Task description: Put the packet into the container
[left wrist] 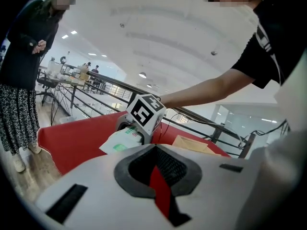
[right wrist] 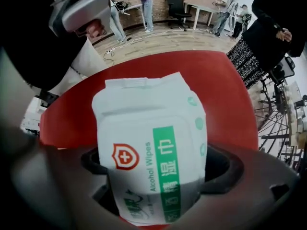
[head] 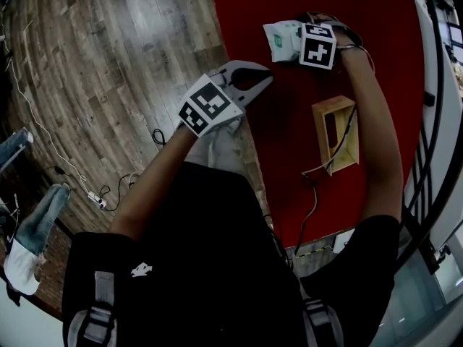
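- A person seen from above, in a black short-sleeved top, holds 2 tong-like grippers over a red table (head: 289, 165) that stands beside a wooden plank floor (head: 108, 63).
- The right gripper (head: 298, 42) is at the far side of the table, arm stretched forward. Its jaws are spread wide, with the packet (head: 278, 38) standing between them; the packet's sides look unsqueezed.
- The packet is a white pack of alcohol wipes with a green stripe and a red shield with a cross. About half of it sticks out past the jaw tips, towards the person's left. Whether it rests on the table or is lifted off it cannot be told.
- The container (head: 335, 132), a small open wooden box, sits on the table nearer the person, well apart from the packet, under the right forearm.
- A thin dark cable (head: 318, 168) runs across the table beside the container.
- The left gripper (head: 255, 80) is held near the table's left edge, pointing towards the right gripper. Its jaws are pressed together, tips touching, with nothing between them.
- In the left gripper view, a bystander (left wrist: 26, 80) in a dark top and patterned skirt stands on the floor beyond the table.
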{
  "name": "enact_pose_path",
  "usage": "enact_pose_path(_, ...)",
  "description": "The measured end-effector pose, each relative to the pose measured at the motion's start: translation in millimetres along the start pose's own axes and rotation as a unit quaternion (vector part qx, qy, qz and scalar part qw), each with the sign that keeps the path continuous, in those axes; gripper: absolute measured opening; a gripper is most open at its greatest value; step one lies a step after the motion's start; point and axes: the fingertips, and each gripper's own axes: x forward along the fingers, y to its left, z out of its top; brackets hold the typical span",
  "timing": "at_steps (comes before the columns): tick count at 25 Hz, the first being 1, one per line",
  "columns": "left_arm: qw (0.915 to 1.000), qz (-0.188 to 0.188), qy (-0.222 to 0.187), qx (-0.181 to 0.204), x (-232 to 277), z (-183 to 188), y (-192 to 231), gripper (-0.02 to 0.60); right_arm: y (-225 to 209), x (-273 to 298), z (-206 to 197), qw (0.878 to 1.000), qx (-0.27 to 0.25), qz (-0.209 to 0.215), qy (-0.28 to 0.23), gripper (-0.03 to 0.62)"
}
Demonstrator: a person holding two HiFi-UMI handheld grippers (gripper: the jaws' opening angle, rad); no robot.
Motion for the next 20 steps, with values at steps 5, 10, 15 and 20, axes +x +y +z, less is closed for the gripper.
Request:
enact_pose_path(5, 0.9999, -0.009, 0.008, 0.005, 0.1, -4.0, -3.8, 0.006, 4.2, -9.7, 2.4, 1.0, 0.005, -0.011, -0.003, 0.477)
enact_pose_path(10, 0.9999, -0.01, -0.005, 0.002, 3.7, 7.1, -3.5, 0.006, 7.2, -27.4, -4.2, 0.998, 0.058, -0.01, 0.0, 0.403)
enact_pose_path(15, 0.9994, -0.027, -0.004, 0.018, 11.1, 18.0, -20.3, 0.006, 13.4, -57.4, -19.1, 0.99, 0.137, -0.021, 0.003, 0.402)
enact_pose_path(20, 0.9973, -0.056, -0.006, 0.047, 25.5, 34.5, -47.2, 0.006, 28.9, -93.0, -35.4, 0.976, 0.211, -0.044, -0.012, 0.402)
